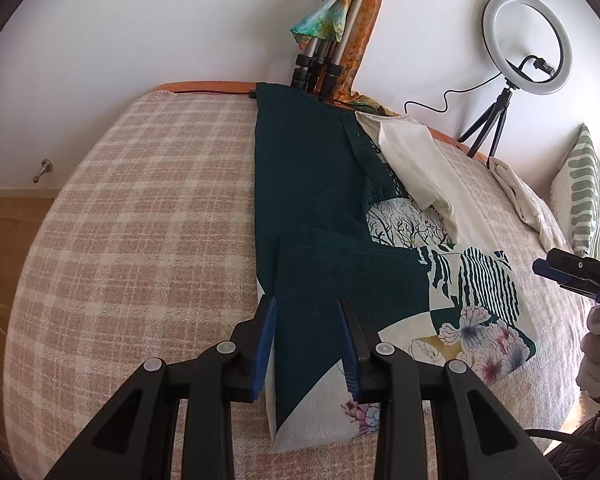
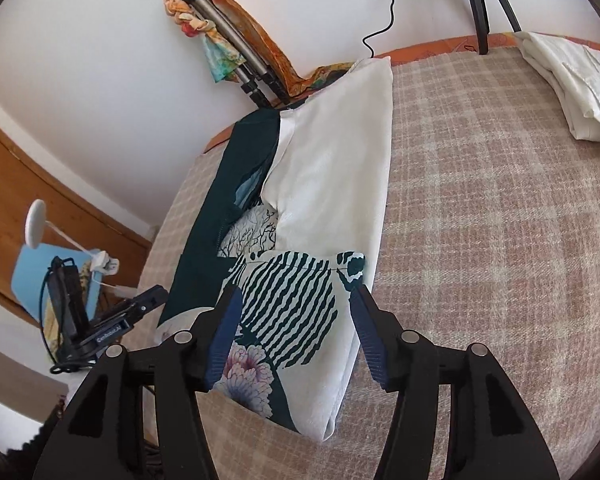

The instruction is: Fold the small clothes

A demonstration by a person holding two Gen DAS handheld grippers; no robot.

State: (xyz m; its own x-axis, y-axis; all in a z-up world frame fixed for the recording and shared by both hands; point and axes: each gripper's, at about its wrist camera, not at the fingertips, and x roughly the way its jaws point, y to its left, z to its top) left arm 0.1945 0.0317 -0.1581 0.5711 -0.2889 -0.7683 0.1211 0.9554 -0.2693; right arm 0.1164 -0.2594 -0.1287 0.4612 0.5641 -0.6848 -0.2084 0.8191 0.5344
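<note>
A patterned garment (image 1: 332, 216) in dark green and white, printed with black stripes, bare branches and pink flowers, is laid lengthwise on a checked pink and cream bedspread (image 1: 140, 220). Its near end is folded back over itself, so that a striped and flowered panel (image 1: 480, 300) lies uppermost on the right.

The left gripper (image 1: 308, 344) is seen with its 2 blue-padded fingers spread apart over the near left edge of the garment; nothing is pinched between them. The right gripper (image 2: 296, 336) is likewise held wide, its fingers straddling the striped panel (image 2: 288, 304) of the garment (image 2: 332, 184) without closing on it. Whether the pads touch the cloth cannot be told.

A white cloth (image 1: 528, 204) is bundled further right on the bedspread, well apart from the garment. A ring light (image 1: 526, 48) on a small tripod is stood at the far edge of the bed, and a folded tripod (image 1: 328, 56) draped with a colourful scarf (image 1: 328, 20) is leaned against the white wall. A striped cushion (image 1: 582, 192) is seen at the right edge of the left wrist view.
</note>
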